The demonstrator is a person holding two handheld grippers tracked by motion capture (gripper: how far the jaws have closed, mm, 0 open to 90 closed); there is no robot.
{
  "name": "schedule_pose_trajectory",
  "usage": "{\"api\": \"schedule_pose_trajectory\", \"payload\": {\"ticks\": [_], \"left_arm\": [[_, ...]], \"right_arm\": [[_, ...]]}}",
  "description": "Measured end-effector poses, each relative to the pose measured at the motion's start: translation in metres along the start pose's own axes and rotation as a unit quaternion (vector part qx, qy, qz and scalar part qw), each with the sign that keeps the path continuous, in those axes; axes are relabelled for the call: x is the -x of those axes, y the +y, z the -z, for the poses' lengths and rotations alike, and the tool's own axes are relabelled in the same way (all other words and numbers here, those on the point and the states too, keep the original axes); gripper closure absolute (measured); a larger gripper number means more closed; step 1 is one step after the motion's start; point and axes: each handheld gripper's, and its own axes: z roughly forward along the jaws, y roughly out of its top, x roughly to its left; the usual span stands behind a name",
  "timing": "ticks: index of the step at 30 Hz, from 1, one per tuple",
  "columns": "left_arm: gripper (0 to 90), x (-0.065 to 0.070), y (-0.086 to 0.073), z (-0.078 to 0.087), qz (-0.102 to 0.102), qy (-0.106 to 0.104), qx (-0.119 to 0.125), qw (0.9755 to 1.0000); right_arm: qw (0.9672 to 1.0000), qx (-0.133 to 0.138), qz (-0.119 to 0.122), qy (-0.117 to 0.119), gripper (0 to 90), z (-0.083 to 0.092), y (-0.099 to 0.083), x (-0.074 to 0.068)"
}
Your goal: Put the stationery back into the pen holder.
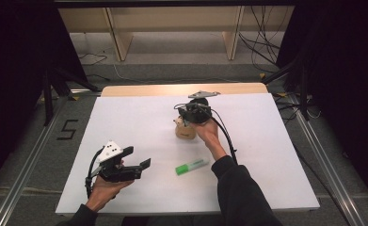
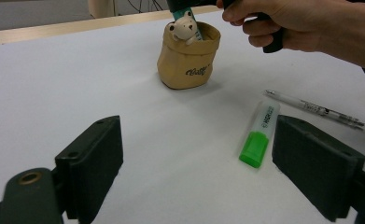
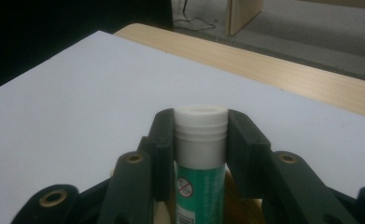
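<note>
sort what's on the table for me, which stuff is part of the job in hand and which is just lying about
In the job: right gripper, shut on the green tube with white cap; tan pouch with a bear figure under it.

Lying about: green highlighter, clear pen, the open left gripper.

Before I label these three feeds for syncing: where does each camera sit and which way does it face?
High view: above the person's side, facing forward and down on the table; forearms, both grippers.
Left gripper view: behind open jaws, facing the pouch and highlighter, both shared with the high view.
Right gripper view: jaws clamp the green tube.
</note>
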Motion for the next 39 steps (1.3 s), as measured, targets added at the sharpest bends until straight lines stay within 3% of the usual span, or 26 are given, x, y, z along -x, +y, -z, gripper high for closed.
{"api": "schedule_pose_trajectory", "payload": {"ticks": [5,10,16,22,27,31,39], "left_arm": [[15.8,0.0,0.0,0.0,0.0,0.0,0.0,1.0],[15.8,0.0,0.0,0.0,0.0,0.0,0.0,1.0],[15.8,0.0,0.0,-0.001,-0.001,0.0,0.0,1.0],[15.8,0.001,-0.001,-0.002,-0.001,0.001,-0.003,1.0],[15.8,0.001,0.0,-0.001,-0.002,0.001,-0.004,1.0],[15.8,0.0,-0.001,-0.001,-0.001,0.002,-0.003,1.0],[15.8,0.001,-0.001,-0.002,-0.001,0.002,-0.004,1.0]], "right_arm": [[0.9999,-0.004,-0.007,0.008,64.1,0.001,-0.002,0.002],[0.9993,0.016,-0.021,0.028,51.5,0.011,0.004,0.005],[0.9993,0.03,0.005,0.02,44.1,0.032,0.013,0.006],[0.9989,0.029,0.021,0.029,39.3,0.052,0.014,0.009],[0.9977,0.021,0.04,0.05,37.0,0.067,0.013,0.007],[0.9951,0.003,0.06,0.079,34.7,0.079,0.009,0.004],[0.9864,-0.045,0.114,0.108,31.1,0.093,-0.005,-0.006]]}}
